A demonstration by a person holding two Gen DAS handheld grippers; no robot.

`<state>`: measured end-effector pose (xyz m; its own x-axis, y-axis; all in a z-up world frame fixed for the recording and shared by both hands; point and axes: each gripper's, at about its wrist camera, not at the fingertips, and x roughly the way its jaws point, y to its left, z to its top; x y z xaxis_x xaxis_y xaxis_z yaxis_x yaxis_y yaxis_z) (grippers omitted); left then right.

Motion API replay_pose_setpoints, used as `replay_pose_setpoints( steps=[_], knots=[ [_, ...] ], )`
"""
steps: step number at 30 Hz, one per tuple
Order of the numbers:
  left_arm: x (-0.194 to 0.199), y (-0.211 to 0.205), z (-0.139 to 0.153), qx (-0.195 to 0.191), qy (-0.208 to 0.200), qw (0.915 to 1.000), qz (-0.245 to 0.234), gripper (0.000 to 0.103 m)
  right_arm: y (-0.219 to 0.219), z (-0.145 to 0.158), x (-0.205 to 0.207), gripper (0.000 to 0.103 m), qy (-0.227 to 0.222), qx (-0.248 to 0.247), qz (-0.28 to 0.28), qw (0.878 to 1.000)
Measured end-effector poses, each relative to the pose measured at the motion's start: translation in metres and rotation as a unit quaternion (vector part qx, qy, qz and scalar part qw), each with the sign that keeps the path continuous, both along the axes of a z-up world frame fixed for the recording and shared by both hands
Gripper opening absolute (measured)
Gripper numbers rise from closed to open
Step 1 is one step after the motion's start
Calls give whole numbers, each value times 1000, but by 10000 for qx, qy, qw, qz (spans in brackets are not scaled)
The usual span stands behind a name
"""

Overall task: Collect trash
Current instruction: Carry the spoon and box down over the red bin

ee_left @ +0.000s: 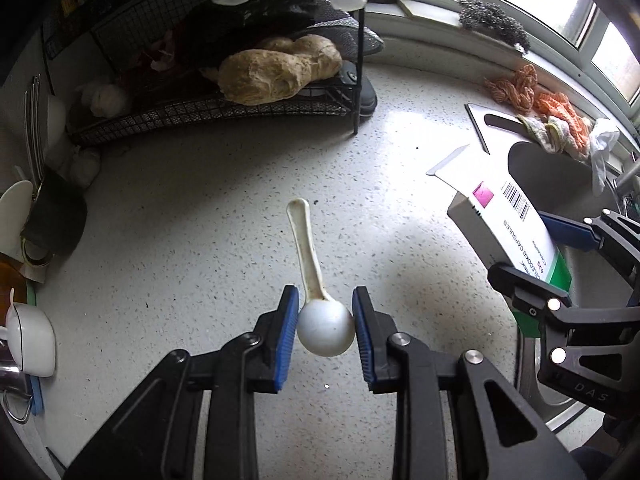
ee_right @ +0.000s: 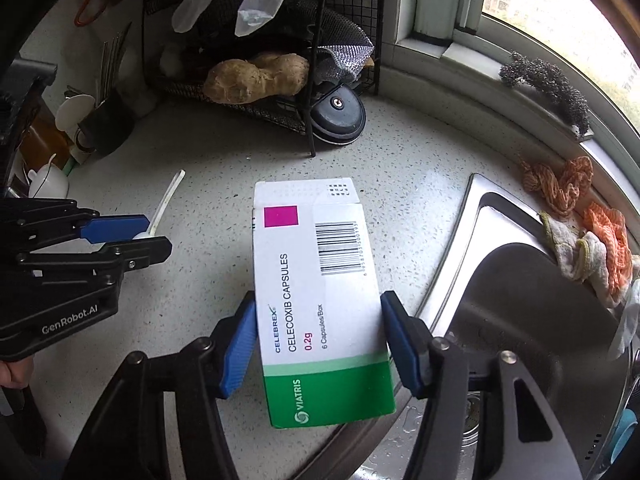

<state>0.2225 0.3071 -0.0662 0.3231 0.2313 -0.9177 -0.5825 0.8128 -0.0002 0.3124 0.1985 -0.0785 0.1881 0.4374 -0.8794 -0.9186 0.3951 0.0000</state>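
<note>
1. Where print can be read, it is on the medicine box [ee_right: 320,304]: "CELEBREX", "CELECOXIB CAPSULES", "0.2g", "6 Capsules/Box", and "VIATRIS" on the green band nearest the claw. A magenta square and a barcode lie on the half of the face farther from the claw.
2. The body of the left gripper [ee_right: 120,238], seen from the right wrist camera, carries the marking "GenRobot.AI". The body of the right gripper [ee_left: 536,256], seen from the left wrist camera, shows the letters "DAS"; any remainder is out of frame.
3. Right gripper [ee_right: 318,340]: jaws spread to the width of the box, with both blue pads [ee_right: 240,344] pressed against its long sides. The box projects forward from the claw, above the speckled countertop [ee_right: 200,280] and the sink rim [ee_right: 476,208]; the end flap farthest from the claw stands open.
4. Left gripper [ee_left: 326,332]: jaws partly closed, with both blue pads [ee_left: 286,336] in contact with the round bowl of the white plastic spoon [ee_left: 316,300]. The spoon handle points straight ahead of the claw, above the countertop.
5. Ahead of both claws stands a black wire rack [ee_left: 224,108] holding a piece of ginger [ee_left: 276,68]. To the right of the right claw is the sink basin [ee_right: 520,312], with orange and white cloths [ee_right: 592,240] along its far edge.
</note>
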Motion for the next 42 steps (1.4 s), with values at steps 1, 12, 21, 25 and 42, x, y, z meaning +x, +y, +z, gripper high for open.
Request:
replay_pose_setpoints(
  steps=[1,12,21,25,42],
  knots=[
    [1,-3,1,10,-18,10000,-47,26,-8,2,-1,57,1,29,-42,10000],
    [-20,-79,12,113,-173,9984,-522,26,-104,18,-35,57,-33,276,-556,9981],
    [-39,-161,26,284,-331,9935,-1052,26,-179,27,-71,57,-144,501,-965,9940],
    [-51,-205,33,336,-415,9896,-1338,26,-216,33,-93,57,-211,620,-1178,9909],
    [-103,-384,16,133,-381,9669,-2521,26,-387,25,-173,57,-283,623,-2449,9671]
  ],
)
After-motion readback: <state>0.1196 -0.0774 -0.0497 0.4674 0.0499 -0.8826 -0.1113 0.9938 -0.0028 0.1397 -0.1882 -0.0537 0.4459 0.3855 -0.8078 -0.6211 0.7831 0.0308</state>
